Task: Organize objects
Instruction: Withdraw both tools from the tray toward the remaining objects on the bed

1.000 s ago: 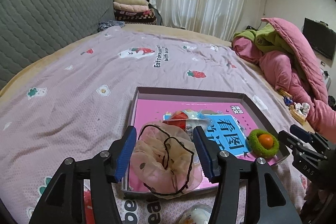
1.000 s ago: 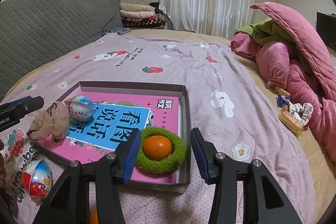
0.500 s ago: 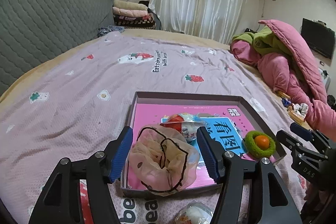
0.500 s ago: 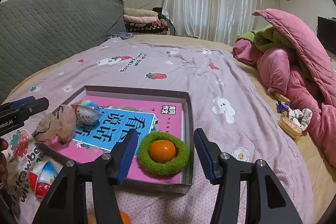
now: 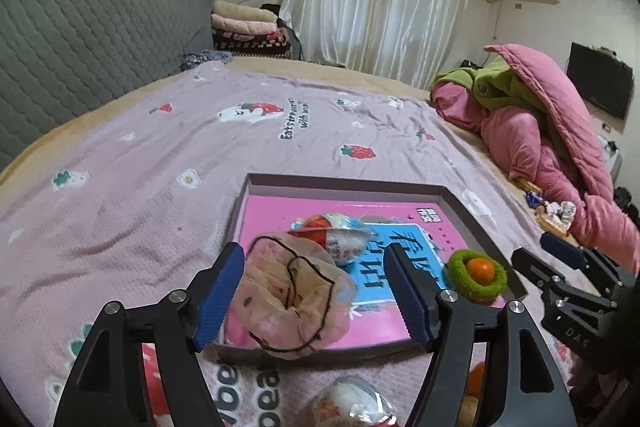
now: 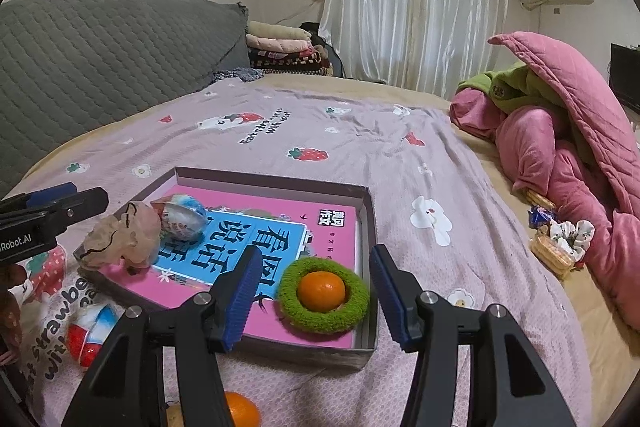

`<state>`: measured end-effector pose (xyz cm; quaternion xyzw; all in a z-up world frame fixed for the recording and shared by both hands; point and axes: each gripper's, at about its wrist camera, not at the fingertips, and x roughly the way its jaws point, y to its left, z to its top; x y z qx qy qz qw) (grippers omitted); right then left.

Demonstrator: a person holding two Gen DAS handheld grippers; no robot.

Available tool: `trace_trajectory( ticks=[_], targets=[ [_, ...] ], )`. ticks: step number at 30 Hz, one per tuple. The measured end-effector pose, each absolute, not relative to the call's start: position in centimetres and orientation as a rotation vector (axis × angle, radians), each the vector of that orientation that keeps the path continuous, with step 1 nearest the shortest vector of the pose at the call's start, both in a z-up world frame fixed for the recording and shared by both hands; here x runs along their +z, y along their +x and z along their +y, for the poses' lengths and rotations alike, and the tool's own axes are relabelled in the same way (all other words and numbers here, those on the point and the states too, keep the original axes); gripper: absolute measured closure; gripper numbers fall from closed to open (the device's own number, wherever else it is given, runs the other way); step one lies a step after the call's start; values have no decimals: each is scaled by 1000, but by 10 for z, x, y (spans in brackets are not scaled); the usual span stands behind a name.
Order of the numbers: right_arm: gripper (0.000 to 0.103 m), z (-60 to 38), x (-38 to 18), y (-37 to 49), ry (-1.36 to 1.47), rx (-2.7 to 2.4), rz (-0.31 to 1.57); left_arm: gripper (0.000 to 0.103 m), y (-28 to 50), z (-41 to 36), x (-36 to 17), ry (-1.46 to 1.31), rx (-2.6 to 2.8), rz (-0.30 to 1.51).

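A shallow grey box (image 5: 344,183) (image 6: 272,177) lies on the bed with a pink book (image 5: 272,219) (image 6: 336,227) inside. A sheer pink scrunchie (image 5: 280,307) (image 6: 120,239) rests in the box's near left corner. My left gripper (image 5: 314,293) (image 6: 52,211) has it between its opening jaws, and the right pad stands clear of it. A wrapped toy egg (image 5: 340,235) (image 6: 184,217) lies behind the scrunchie. My right gripper (image 6: 314,293) (image 5: 560,267) is open around a green fuzzy ring (image 6: 320,319) (image 5: 476,293), without touching it. The ring holds an orange (image 6: 322,291).
A second toy egg (image 6: 90,331) (image 5: 352,403) and a loose orange (image 6: 240,411) lie on the sheet in front of the box. A pink quilt pile (image 6: 560,147) and a small basket (image 6: 556,251) sit at the right. A grey padded headboard (image 5: 80,39) lines the left.
My left gripper's jaws have spread apart, off the pink scrunchie, which stays in the box corner. The right jaws widened a little around the green ring.
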<state>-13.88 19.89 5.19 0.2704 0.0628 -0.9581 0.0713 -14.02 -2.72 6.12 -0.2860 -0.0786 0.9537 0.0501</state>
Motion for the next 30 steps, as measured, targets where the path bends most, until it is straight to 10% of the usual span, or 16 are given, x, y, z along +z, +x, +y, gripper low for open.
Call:
trace_trajectory(
  ticks=[30],
  targets=[
    [46, 194, 58, -118, 770, -2843, 289, 29, -110, -1, 62, -854, 2846, -79]
  ],
)
